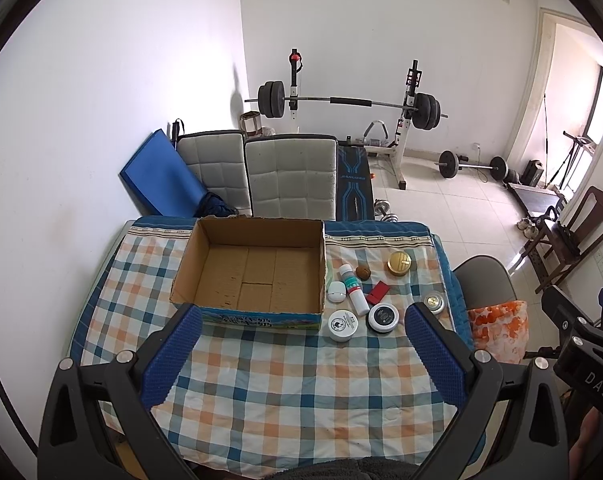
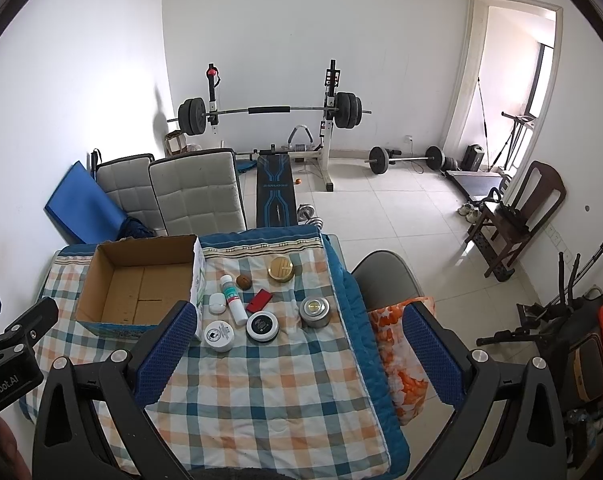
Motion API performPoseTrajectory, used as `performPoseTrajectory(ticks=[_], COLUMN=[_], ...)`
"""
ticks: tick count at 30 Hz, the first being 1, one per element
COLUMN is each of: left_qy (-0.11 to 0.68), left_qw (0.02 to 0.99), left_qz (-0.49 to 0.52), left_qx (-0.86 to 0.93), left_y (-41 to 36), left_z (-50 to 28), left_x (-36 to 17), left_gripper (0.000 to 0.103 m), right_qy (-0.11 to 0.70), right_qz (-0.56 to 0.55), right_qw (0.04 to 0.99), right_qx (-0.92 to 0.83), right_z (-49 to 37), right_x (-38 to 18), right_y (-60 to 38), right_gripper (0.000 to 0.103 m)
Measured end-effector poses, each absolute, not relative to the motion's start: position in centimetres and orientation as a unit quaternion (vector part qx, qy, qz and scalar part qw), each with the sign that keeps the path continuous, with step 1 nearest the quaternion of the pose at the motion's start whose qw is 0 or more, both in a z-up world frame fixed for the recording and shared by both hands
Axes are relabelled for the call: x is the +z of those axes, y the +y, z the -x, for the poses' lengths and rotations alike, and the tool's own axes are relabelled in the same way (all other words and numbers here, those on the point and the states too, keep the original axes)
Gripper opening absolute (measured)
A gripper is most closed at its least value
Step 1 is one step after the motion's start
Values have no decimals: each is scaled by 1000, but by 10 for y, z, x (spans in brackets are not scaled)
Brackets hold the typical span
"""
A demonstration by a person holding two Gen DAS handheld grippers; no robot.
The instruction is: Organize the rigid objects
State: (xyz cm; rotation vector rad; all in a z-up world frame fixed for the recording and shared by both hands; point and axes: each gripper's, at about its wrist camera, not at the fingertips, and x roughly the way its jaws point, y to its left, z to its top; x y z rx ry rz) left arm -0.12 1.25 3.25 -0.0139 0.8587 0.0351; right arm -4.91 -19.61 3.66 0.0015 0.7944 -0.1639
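Note:
An open cardboard box [image 1: 205, 280] [image 2: 97, 280] stands empty on the checked tablecloth. To its right lie a white jar [image 1: 342, 325] [image 2: 219, 335], a black-lidded jar [image 1: 383, 317] [image 2: 262, 325], a white bottle [image 1: 353, 288] [image 2: 234, 299], a small white case [image 1: 336, 291] [image 2: 217, 303], a red card [image 1: 378, 292] [image 2: 259, 300], a brown nut [image 1: 363, 272] [image 2: 243, 281], a gold tin [image 1: 399, 263] [image 2: 281, 269] and a silver tin [image 1: 433, 301] [image 2: 315, 311]. My left gripper [image 1: 303, 340] and right gripper [image 2: 297, 344] are open, empty, held above the table's near side.
The table [image 1: 261, 392] stands against the left wall. Two grey padded chairs [image 1: 289, 176] stand behind it, a grey chair with an orange-white bag [image 2: 397, 320] to its right. A weight bench and barbell rack [image 2: 273, 120] stand further back on the tiled floor.

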Motion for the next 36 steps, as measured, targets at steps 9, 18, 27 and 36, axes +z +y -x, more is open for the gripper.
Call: performPoseTrajectory(ticks=[9, 18, 27, 36], left_qy=[433, 501, 618, 699], left_qw=[901, 865, 785, 715], left_qz=[1, -19, -39, 6], left_qx=[11, -13, -13, 8], left_y=[-5, -44, -100, -108], left_z=[-18, -112, -220, -254], left_x=[13, -54, -198, -300], left_gripper=[103, 103, 103, 103], right_qy=[411, 518, 641, 724], right_qz=[-11, -37, -37, -91], right_qw=[908, 850, 764, 679], right_qx=[-84, -85, -72, -74], right_z=[28, -61, -207, -272], right_x=[23, -63, -252, -395], right_y=[-215, -281, -314, -338], right_gripper=[103, 103, 103, 98])
